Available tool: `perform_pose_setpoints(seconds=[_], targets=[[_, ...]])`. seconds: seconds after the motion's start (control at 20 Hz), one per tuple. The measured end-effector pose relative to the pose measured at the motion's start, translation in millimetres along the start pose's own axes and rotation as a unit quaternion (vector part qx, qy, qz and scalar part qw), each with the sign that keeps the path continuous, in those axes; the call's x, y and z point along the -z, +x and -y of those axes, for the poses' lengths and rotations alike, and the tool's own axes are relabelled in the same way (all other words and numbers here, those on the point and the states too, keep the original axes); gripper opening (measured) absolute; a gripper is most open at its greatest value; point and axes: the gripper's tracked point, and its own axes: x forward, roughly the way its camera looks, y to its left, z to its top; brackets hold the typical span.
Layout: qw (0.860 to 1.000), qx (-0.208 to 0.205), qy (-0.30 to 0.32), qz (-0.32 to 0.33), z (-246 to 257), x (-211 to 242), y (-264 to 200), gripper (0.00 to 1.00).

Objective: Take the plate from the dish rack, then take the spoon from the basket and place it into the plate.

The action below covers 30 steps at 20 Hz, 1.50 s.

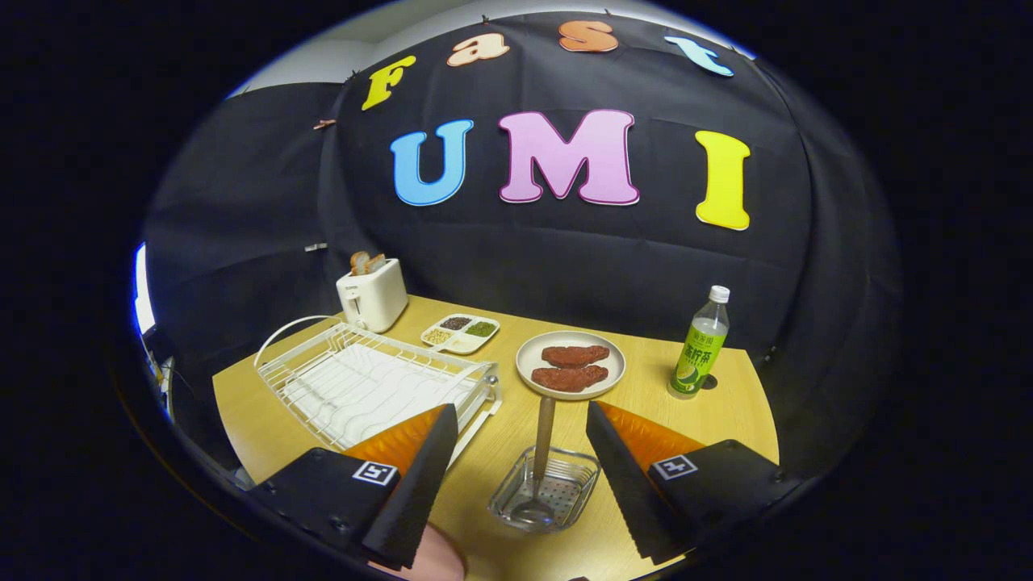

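Observation:
My gripper (520, 436) is open, with nothing between its two black fingers (420, 476). Between and just ahead of them a small clear basket (575, 494) rests on the wooden table. A spoon (540, 452) lies in it, bowl down in the basket, wooden handle leaning over the far rim toward the plate. The white dish rack (355, 379) sits ahead of the left finger; its slots hold no dish. A round white plate (610, 363) lies flat beyond the basket, carrying two brown pieces of meat (571, 367).
A white toaster (373, 294) with bread stands behind the rack. A divided white dish (460, 332) of grains and beans lies between the toaster and the plate. A green drink bottle (700, 345) stands to the right of the plate. The table's (500, 428) edge runs near the bottle.

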Motion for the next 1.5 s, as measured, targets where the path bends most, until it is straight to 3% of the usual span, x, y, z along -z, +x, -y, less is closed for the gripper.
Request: perform_pose_setpoints(seconds=[0.3, 0.5, 0.6, 0.85, 0.95, 1.5], targets=[[0.998, 0.008, 0.02, -0.056, 14, 28, 55, 0.98], [0.994, 0.008, 0.038, -0.102, 17, 56, 80, 0.9], [0.993, 0.014, 0.039, -0.11, 20, 62, 89, 0.78], [0.991, 0.034, 0.025, -0.127, 24, 67, 98, 0.28], [0.991, 0.037, 0.024, -0.128, 23, 68, 97, 0.21], [0.993, 0.061, 0.04, -0.089, 21, 13, 42, 0.16]])
